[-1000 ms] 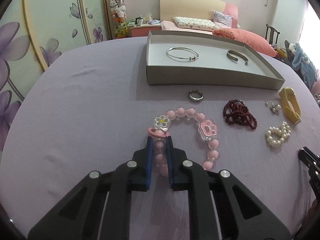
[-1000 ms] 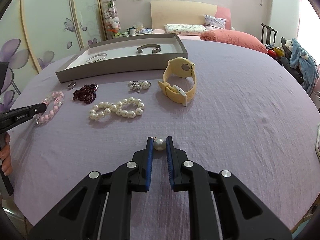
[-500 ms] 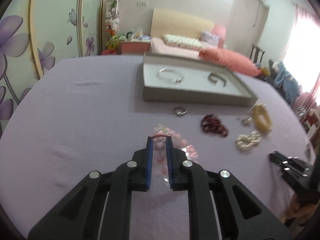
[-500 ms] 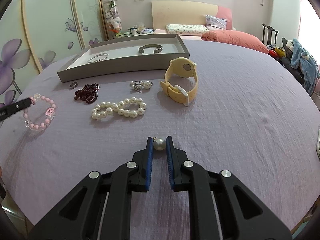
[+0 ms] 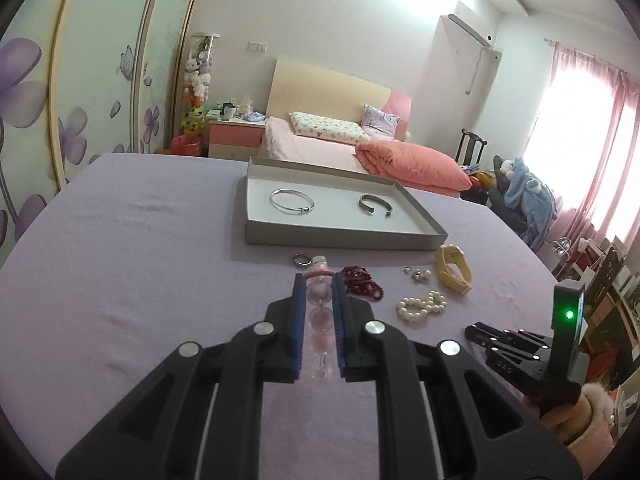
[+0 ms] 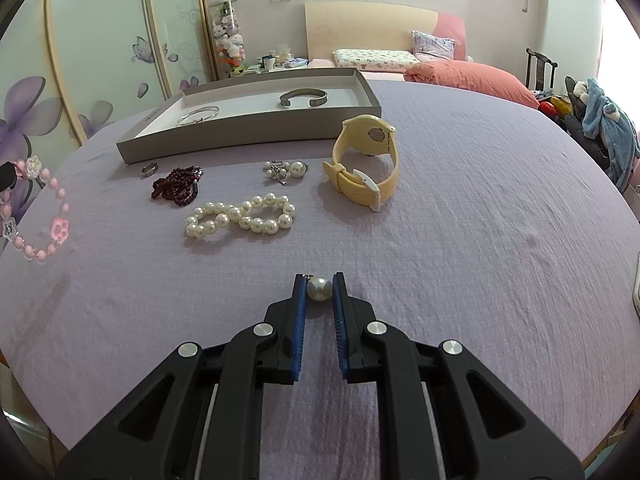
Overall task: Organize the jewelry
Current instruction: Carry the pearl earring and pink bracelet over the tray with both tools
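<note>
Left tongs (image 5: 317, 280) were clamped on the pink bead bracelet (image 5: 319, 312), which hung clear of the purple surface (image 5: 120, 280); in the right wrist view it dangled at far left (image 6: 40, 216). Right tongs (image 6: 319, 280) were pinched narrow on a single pearl piece (image 6: 319, 289), low over the surface. Step in hand, as judged: carrying the bracelet toward the grey tray (image 5: 344, 236), which lay ahead of the left tongs and already held a silver bangle (image 5: 292, 201) and a dark cuff (image 5: 375, 204). The next move called for clearing the tray's near wall before release. Ahead of the tongs, outside the tray, lay a ring (image 5: 302, 260), dark red beads (image 5: 362, 282), a pearl strand (image 5: 422, 305), small earrings (image 5: 417, 274) and a yellow watch (image 5: 454, 274). The bracelet's upper beads were hidden between the pads and blurred; the pearl piece's fitting was too small to identify.
</note>
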